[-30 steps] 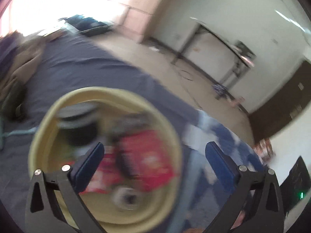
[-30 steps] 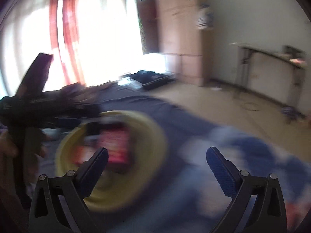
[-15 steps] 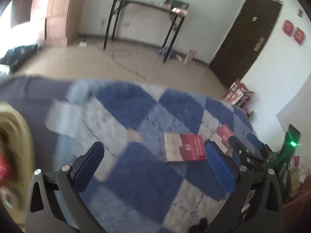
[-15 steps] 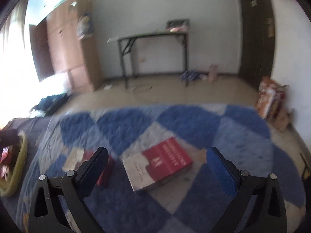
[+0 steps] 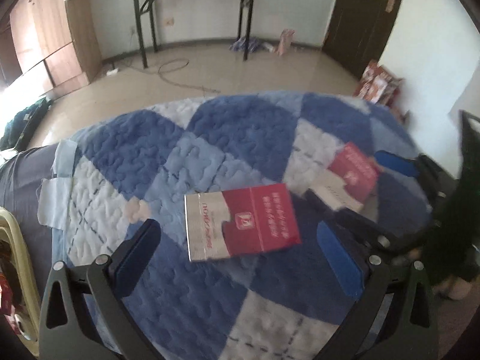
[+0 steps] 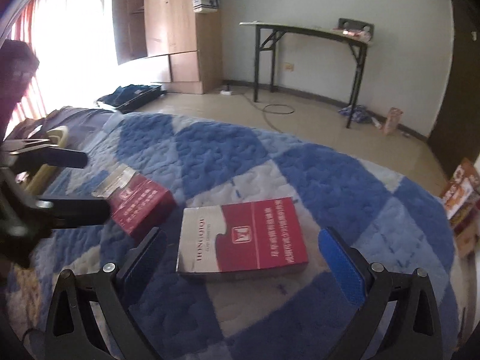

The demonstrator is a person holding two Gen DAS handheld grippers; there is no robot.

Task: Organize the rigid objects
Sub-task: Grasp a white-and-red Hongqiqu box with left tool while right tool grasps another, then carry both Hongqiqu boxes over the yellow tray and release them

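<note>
Two red-and-silver boxes lie flat on a blue-and-white quilt [image 5: 240,138]. In the left wrist view one red box [image 5: 241,223] lies just ahead of my open left gripper [image 5: 240,255]; a second red box [image 5: 348,177] lies to the right, between the open fingers of my right gripper [image 5: 354,177]. In the right wrist view a red box [image 6: 243,237] lies just ahead of my open right gripper [image 6: 243,261], and the other box [image 6: 138,201] lies to the left beside my left gripper [image 6: 87,183]. Neither gripper holds anything.
A yellow basket's rim [image 5: 13,258] with items inside shows at the far left; it also shows in the right wrist view [image 6: 55,135]. Beyond the bed are bare floor, a black folding table [image 6: 312,57], a wooden wardrobe [image 6: 180,39] and red boxes on the floor [image 5: 379,84].
Both grippers have swung away from the yellow basket to the right and now face the two red boxes on the blue quilt. Both stay open and empty.
</note>
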